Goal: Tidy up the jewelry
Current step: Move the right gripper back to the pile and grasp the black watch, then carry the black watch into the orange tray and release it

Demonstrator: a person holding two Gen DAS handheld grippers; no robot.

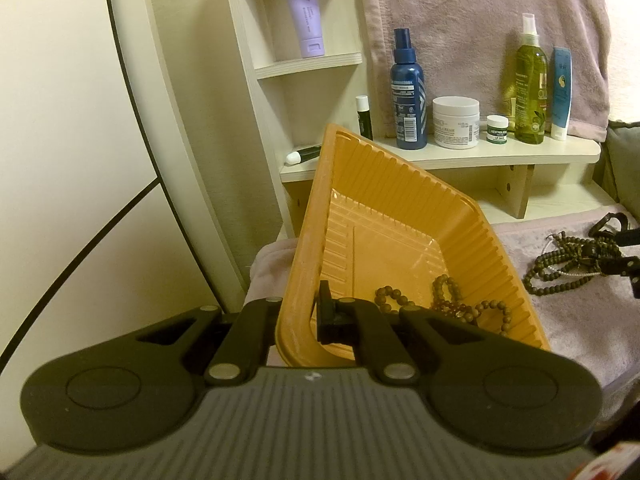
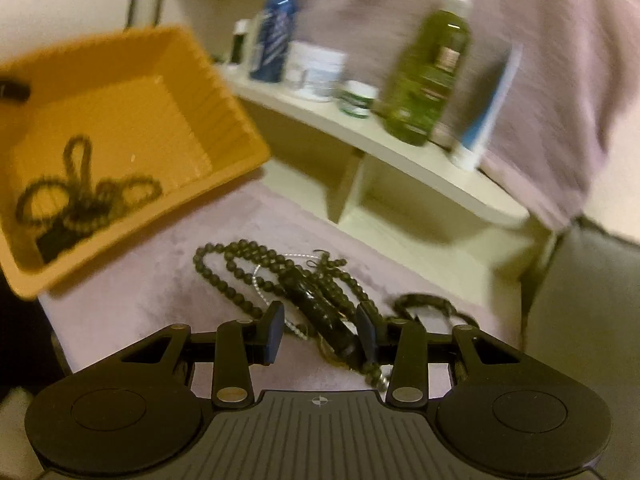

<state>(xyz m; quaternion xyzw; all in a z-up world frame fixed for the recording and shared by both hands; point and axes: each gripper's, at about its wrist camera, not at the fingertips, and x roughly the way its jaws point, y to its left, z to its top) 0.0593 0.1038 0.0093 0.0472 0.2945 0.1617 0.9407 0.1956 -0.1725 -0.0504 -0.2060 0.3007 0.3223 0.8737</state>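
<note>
My left gripper point(image 1: 298, 316) is shut on the near rim of an orange plastic tray point(image 1: 404, 208) and holds it tilted. Several brown bead bracelets point(image 1: 444, 300) lie in the tray's low corner; they also show in the right wrist view point(image 2: 84, 196), blurred, inside the tray point(image 2: 224, 120). My right gripper point(image 2: 320, 332) is open, its fingers on either side of a dark clasp in a tangled pile of dark bead necklaces point(image 2: 280, 276) on the pink cloth. The pile also shows at the right in the left wrist view point(image 1: 568, 264), with the right gripper's tips beside it.
A cream shelf point(image 1: 460, 156) behind holds a blue spray bottle point(image 1: 408, 92), a white cream jar point(image 1: 456, 122), a small green jar point(image 1: 497, 129), a green spray bottle point(image 1: 530, 84) and a tube point(image 1: 561, 92). A lilac tube point(image 1: 306, 16) stands higher up. A pink towel point(image 1: 480, 20) hangs behind.
</note>
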